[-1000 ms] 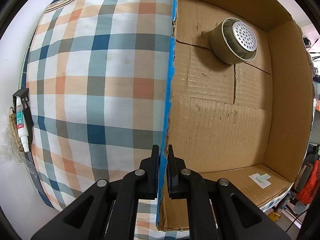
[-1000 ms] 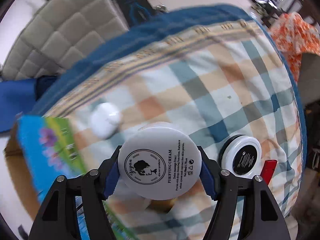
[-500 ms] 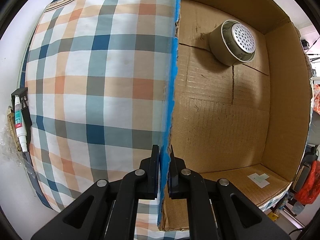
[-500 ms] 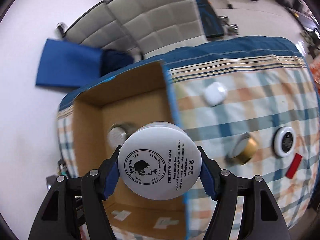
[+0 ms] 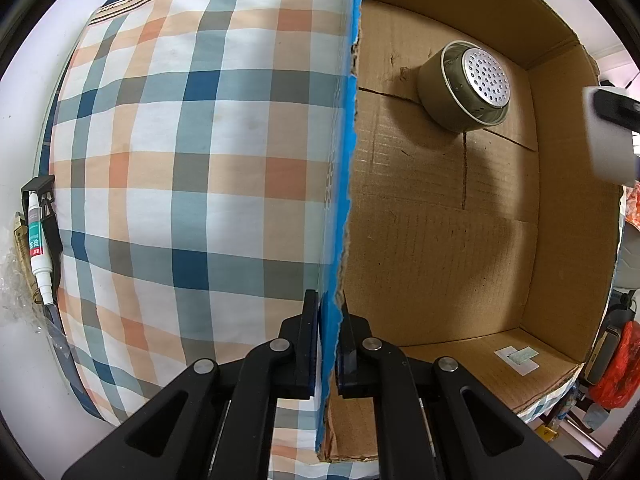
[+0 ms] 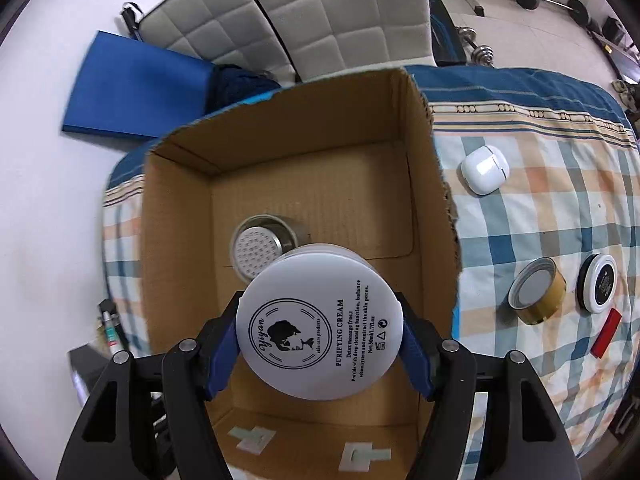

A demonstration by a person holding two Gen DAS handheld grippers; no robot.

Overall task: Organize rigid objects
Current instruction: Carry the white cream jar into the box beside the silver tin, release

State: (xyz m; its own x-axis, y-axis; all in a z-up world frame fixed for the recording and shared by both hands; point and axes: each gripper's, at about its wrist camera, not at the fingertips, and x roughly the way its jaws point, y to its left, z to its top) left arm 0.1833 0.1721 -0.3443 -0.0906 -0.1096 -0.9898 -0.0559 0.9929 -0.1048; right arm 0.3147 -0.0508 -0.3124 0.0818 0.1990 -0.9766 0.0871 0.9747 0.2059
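Note:
My right gripper [image 6: 320,340] is shut on a white cream jar [image 6: 319,322] with black print, held above the open cardboard box [image 6: 434,208]. Inside the box lies a metal tin with a perforated lid [image 6: 262,250], also seen in the left wrist view as the tin [image 5: 466,84]. My left gripper [image 5: 329,344] is shut on the box's blue-faced side wall [image 5: 340,208], pinching its top edge. The white jar [image 5: 608,136] shows at the right edge of the left wrist view.
On the plaid cloth [image 6: 560,240] right of the box lie a white earbud case [image 6: 485,169], a gold tin [image 6: 538,296], a black-and-white round jar [image 6: 600,288] and a red piece [image 6: 606,332]. A white tube [image 5: 38,248] lies off the cloth's left edge.
The right gripper carried the cream jar from over the plaid cloth to above the box, rolling a little. The jar now enters the left wrist view. The left gripper stayed put.

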